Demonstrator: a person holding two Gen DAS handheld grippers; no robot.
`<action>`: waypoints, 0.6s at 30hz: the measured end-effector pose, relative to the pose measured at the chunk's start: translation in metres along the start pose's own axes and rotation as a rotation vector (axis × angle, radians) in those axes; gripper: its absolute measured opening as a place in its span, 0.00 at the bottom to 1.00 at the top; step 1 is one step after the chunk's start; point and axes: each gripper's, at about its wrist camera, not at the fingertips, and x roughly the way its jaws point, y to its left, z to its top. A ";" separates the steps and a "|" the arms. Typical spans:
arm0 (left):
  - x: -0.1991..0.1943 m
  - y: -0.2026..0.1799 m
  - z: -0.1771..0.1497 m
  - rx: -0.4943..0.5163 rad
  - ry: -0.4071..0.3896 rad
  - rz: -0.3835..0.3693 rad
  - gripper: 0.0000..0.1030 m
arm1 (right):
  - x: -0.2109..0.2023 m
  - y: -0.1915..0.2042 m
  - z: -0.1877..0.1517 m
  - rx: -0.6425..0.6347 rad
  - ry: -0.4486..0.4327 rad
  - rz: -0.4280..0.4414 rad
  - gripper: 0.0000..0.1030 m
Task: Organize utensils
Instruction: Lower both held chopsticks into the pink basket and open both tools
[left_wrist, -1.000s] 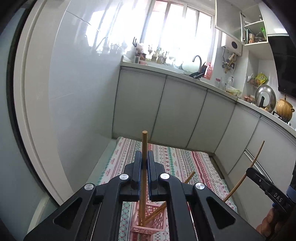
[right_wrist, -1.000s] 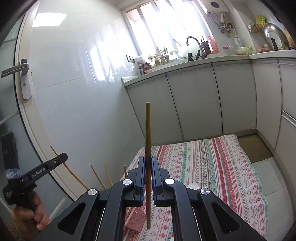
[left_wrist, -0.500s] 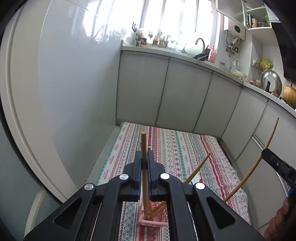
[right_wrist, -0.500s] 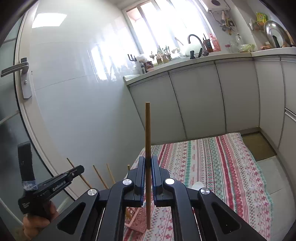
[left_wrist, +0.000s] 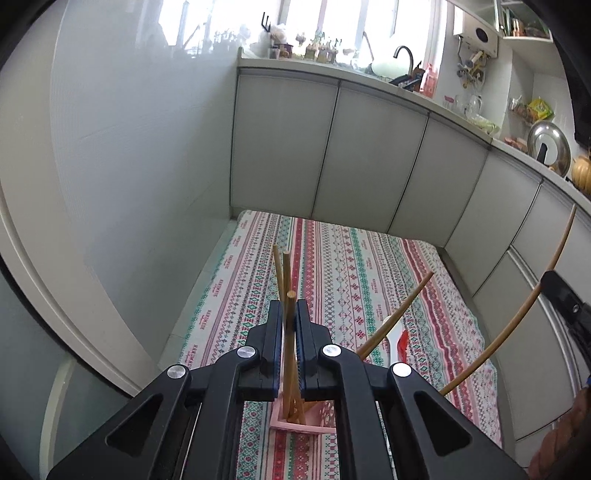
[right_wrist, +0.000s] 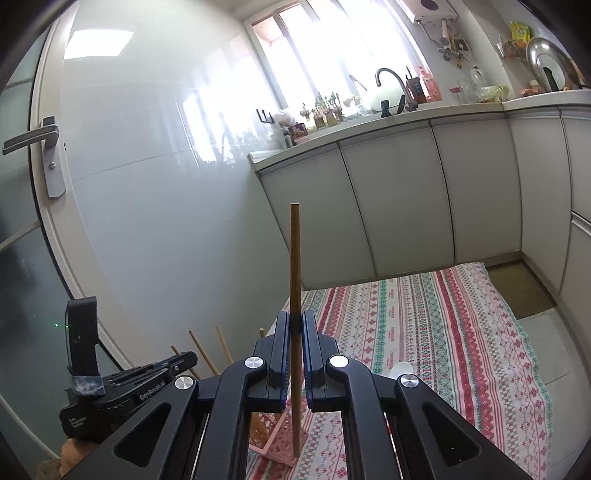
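My left gripper (left_wrist: 289, 314) is shut on a wooden chopstick (left_wrist: 290, 332) that stands upright with its lower end inside a pink lattice holder (left_wrist: 299, 424) on the patterned cloth. Several other chopsticks (left_wrist: 277, 273) lean in the holder. My right gripper (right_wrist: 294, 325) is shut on another upright chopstick (right_wrist: 294, 266), held above and to the right of the holder (right_wrist: 282, 443). That chopstick also shows at the right of the left wrist view (left_wrist: 517, 317). The left gripper also shows in the right wrist view (right_wrist: 147, 380).
A striped patterned cloth (left_wrist: 369, 266) covers the low surface. A white spoon with a red item (left_wrist: 395, 339) lies on it right of the holder. Grey cabinets (left_wrist: 369, 155) run along the back and right. A door with a handle (right_wrist: 33, 136) stands on the left.
My left gripper has lowered its chopstick into the pink holder and tilted downward. My right gripper has held its chopstick nearly still.
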 end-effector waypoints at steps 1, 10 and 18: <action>-0.007 0.004 0.003 -0.022 -0.018 -0.010 0.11 | 0.001 0.000 0.000 0.004 -0.002 0.002 0.06; -0.058 0.046 0.014 -0.207 -0.141 -0.049 0.49 | 0.007 0.020 0.002 0.011 -0.050 0.052 0.06; -0.050 0.073 -0.001 -0.314 -0.063 0.004 0.49 | 0.034 0.047 -0.014 -0.066 -0.050 0.031 0.06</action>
